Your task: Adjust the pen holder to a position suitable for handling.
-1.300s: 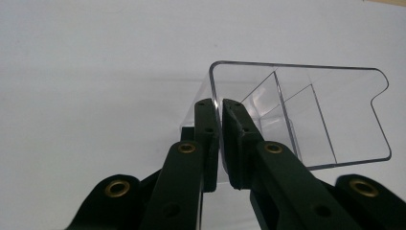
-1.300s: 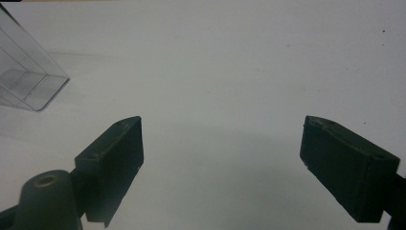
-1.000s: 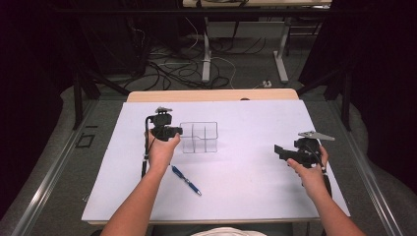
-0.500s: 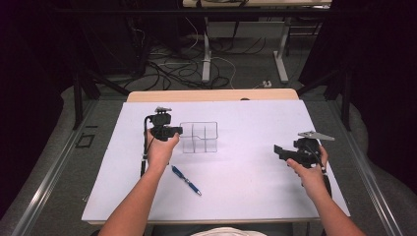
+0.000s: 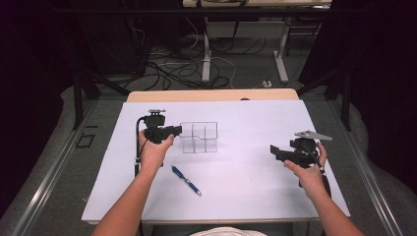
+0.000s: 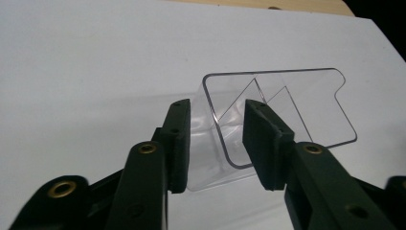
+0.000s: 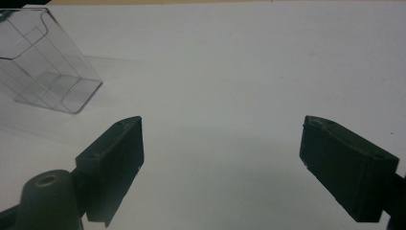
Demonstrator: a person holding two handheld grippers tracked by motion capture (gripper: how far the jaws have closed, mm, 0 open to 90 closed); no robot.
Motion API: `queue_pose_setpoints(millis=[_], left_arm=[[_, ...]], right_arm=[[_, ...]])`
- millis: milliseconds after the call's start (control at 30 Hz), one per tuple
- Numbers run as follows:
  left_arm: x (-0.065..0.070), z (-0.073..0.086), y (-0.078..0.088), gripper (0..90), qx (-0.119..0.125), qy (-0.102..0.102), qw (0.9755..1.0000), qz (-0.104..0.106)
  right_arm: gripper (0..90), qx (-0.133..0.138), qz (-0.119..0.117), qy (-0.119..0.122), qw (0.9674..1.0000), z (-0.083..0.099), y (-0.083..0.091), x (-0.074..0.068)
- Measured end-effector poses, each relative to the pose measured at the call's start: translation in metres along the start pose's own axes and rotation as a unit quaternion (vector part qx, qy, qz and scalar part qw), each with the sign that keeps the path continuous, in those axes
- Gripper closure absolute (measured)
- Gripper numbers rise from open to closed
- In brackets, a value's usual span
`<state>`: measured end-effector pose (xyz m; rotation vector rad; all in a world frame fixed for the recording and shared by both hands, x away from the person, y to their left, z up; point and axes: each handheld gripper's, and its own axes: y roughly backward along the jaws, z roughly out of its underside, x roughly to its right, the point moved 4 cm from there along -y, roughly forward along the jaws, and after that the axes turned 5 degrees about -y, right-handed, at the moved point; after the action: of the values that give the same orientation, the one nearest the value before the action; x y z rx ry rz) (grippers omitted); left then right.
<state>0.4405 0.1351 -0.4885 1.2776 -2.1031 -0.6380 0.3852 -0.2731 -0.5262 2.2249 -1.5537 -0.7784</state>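
Note:
A clear plastic box [image 5: 199, 137] with inner dividers stands on the white table [image 5: 246, 196]. My left gripper [image 5: 177, 130] is at the box's left wall. In the left gripper view the gripper [image 6: 215, 108] straddles the near wall of the box [image 6: 297, 105]; its jaws have just been opening, and a small gap shows on each side of the wall. My right gripper [image 5: 274, 151] hovers at the right of the table, open and pointing left. In its own view the right gripper [image 7: 222, 123] holds nothing and the box [image 7: 43, 67] sits far off at the upper left.
A blue pen [image 5: 187, 180] lies on the table in front of the box, near my left forearm. A wooden strip [image 5: 211, 95] runs along the table's far edge. Cables and desk legs are on the floor beyond it.

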Motion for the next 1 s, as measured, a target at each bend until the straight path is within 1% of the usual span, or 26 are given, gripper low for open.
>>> queue_pose_setpoints(millis=[33, 67, 133, 167, 200, 233, 267, 300, 333, 400, 433, 467, 500, 567, 600, 667, 700, 733, 767, 800, 833, 867, 900, 933, 1000], left_arm=[[0.0, 0.0, 0.0, 59.4, 0.0, 0.0, 1.0, 0.0], [-0.001, 0.002, 0.004, 57.2, 0.005, -0.008, 0.9999, 0.007], [-0.002, 0.003, 0.009, 53.8, 0.007, -0.016, 0.9998, 0.013], [-0.003, 0.004, 0.01, 52.0, 0.017, -0.023, 0.9995, 0.012], [-0.003, 0.005, 0.012, 49.3, 0.026, -0.027, 0.9992, 0.018], [-0.003, 0.005, 0.012, 46.7, 0.026, -0.027, 0.9992, 0.018], [-0.005, 0.007, 0.016, 43.4, 0.038, -0.04, 0.9982, 0.022], [-0.005, 0.008, 0.018, 41.7, 0.052, -0.043, 0.9974, 0.026], [-0.004, 0.009, 0.02, 39.8, 0.056, -0.046, 0.997, 0.028], [-0.004, 0.011, 0.024, 38.6, 0.062, -0.06, 0.9958, 0.032], [-0.004, 0.011, 0.024, 38.5, 0.062, -0.06, 0.9958, 0.032], [-0.004, 0.013, 0.028, 37.9, 0.069, -0.082, 0.9938, 0.032], [-0.005, 0.014, 0.032, 37.4, 0.068, -0.095, 0.9926, 0.033], [-0.005, 0.017, 0.035, 36.7, 0.071, -0.104, 0.9912, 0.042], [-0.004, 0.019, 0.036, 36.2, 0.07, -0.102, 0.991, 0.051], [-0.003, 0.024, 0.039, 35.6, 0.066, -0.103, 0.9906, 0.061], [-0.003, 0.024, 0.039, 35.4, 0.066, -0.103, 0.9906, 0.061], [-0.002, 0.028, 0.041, 35.3, 0.063, -0.108, 0.9897, 0.07], [-0.002, 0.028, 0.041, 35.2, 0.063, -0.108, 0.9897, 0.07], [-0.002, 0.032, 0.042, 33.0, 0.057, -0.112, 0.9897, 0.07], [-0.002, 0.032, 0.042, 31.2, 0.057, -0.112, 0.9897, 0.07], [-0.002, 0.035, 0.043, 29.1, 0.057, -0.115, 0.9892, 0.07], [-0.002, 0.035, 0.043, 27.0, 0.057, -0.115, 0.9892, 0.07], [-0.002, 0.036, 0.045, 23.3, 0.059, -0.114, 0.9891, 0.072], [-0.004, 0.036, 0.048, 16.9, 0.055, -0.119, 0.989, 0.068]], right_arm=[[14.5, 0.0, -0.001, 0.001, 1.0, 0.0, 0.0, -0.002], [14.4, 0.002, 0.0, 0.005, 1.0, -0.001, 0.001, -0.004], [14.3, 0.004, -0.001, 0.006, 1.0, -0.002, 0.003, -0.008], [14.2, 0.006, -0.004, 0.004, 1.0, -0.002, 0.003, -0.01], [14.0, 0.007, -0.006, 0.012, 0.9999, -0.002, 0.003, -0.011], [13.7, 0.008, -0.011, 0.013, 0.9998, -0.002, 0.003, -0.013], [12.9, 0.007, -0.019, 0.014, 0.9997, -0.002, 0.003, -0.015], [11.6, 0.005, -0.023, 0.011, 0.9997, -0.002, 0.002, -0.017], [9.3, 0.003, -0.027, 0.016, 0.9995, -0.001, 0.002, -0.02], [6.9, 0.001, -0.031, 0.02, 0.9993, 0.0, 0.001, -0.024], [6.1, 0.001, -0.032, 0.024, 0.9992, 0.0, 0.0, -0.026], [4.9, 0.0, -0.032, 0.027, 0.9991, 0.001, -0.001, -0.028], [4.2, -0.001, -0.032, 0.032, 0.999, 0.001, -0.002, -0.029], [1.9, -0.005, -0.034, 0.04, 0.9986, 0.001, -0.003, -0.033], [0.9, -0.006, -0.033, 0.044, 0.9985, 0.002, -0.004, -0.036], [0.0, -0.009, -0.035, 0.051, 0.998, 0.002, -0.006, -0.04], [0.0, -0.011, -0.037, 0.054, 0.9978, 0.002, -0.006, -0.042], [0.0, -0.011, -0.041, 0.054, 0.9976, 0.001, -0.007, -0.045], [0.0, -0.011, -0.041, 0.054, 0.9976, 0.001, -0.007, -0.045], [0.0, -0.013, -0.044, 0.06, 0.9972, 0.001, -0.008, -0.05], [0.0, -0.013, -0.044, 0.06, 0.9972, 0.001, -0.008, -0.05], [0.0, -0.014, -0.051, 0.069, 0.9962, 0.0, -0.01, -0.055], [0.0, -0.014, -0.051, 0.069, 0.9962, 0.0, -0.01, -0.055], [0.0, -0.017, -0.055, 0.077, 0.9954, 0.0, -0.012, -0.061], [0.0, -0.023, -0.059, 0.081, 0.9947, 0.0, -0.014, -0.068]])
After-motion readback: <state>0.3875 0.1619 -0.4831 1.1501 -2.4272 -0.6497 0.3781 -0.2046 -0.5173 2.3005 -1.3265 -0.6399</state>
